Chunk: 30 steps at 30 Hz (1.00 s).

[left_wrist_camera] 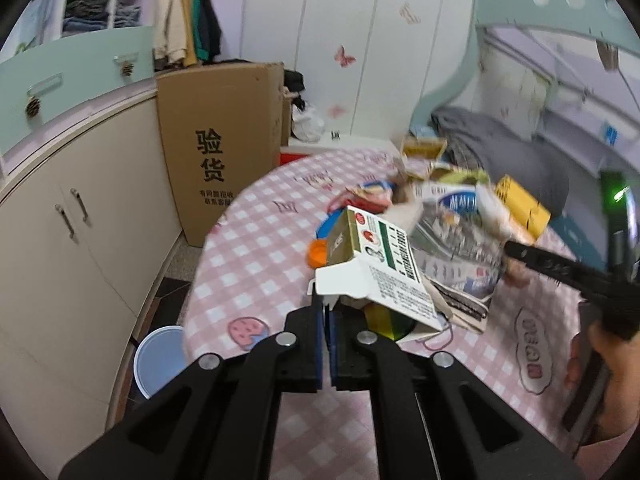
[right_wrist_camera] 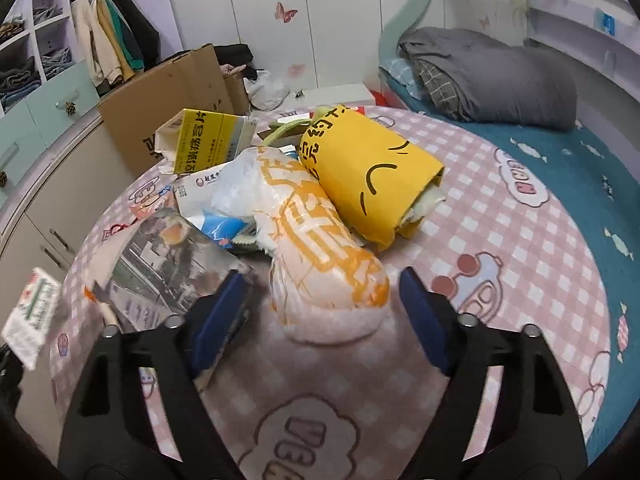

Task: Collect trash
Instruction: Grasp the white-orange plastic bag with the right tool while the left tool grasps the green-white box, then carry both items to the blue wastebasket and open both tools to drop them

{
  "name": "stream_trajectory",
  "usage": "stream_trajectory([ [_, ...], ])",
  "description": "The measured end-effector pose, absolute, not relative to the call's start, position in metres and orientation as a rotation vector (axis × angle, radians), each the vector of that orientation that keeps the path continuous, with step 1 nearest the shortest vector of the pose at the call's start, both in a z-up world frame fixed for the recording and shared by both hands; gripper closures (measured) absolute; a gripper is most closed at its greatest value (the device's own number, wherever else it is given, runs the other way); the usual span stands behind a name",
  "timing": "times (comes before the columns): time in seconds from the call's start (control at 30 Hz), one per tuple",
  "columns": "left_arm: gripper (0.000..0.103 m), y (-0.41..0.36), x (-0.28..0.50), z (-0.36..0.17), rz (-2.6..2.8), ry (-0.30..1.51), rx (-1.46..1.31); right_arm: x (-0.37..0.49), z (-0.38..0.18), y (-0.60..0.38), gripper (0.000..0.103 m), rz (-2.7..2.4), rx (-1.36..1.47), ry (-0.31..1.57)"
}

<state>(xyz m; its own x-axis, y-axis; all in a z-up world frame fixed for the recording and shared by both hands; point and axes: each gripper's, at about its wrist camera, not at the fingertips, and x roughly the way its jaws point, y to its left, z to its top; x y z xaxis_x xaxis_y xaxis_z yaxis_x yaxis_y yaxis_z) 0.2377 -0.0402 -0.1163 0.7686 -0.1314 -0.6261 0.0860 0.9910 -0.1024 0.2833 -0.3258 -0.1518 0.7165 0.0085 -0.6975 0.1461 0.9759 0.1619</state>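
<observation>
While the left gripper (left_wrist_camera: 329,312), low in the left wrist view, pinches the flap of a light, stiff white carton (left_wrist_camera: 380,268), the right gripper (right_wrist_camera: 320,300) stands open around a soft crinkly orange-and-white wrapper (right_wrist_camera: 320,248) mid-frame on the table (right_wrist_camera: 520,240), which looks best squeezed across its bulging near end.

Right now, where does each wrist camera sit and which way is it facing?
Left wrist: on the left gripper, angled down over the table; jaws shut on a white carton; the right gripper and a hand show.
Right wrist: on the right gripper, angled down; open pads either side of an orange-printed bag.
Shared: table, carton, yellow wrapper, cardboard box.
</observation>
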Motion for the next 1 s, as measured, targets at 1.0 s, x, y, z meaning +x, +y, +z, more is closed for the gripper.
stream_trajectory([
  [1.0,0.101,0.151,0.210,-0.131,0.245,0.658,-0.290,0.232,-0.121,-0.060,0.067,0.468,0.072,0.687],
])
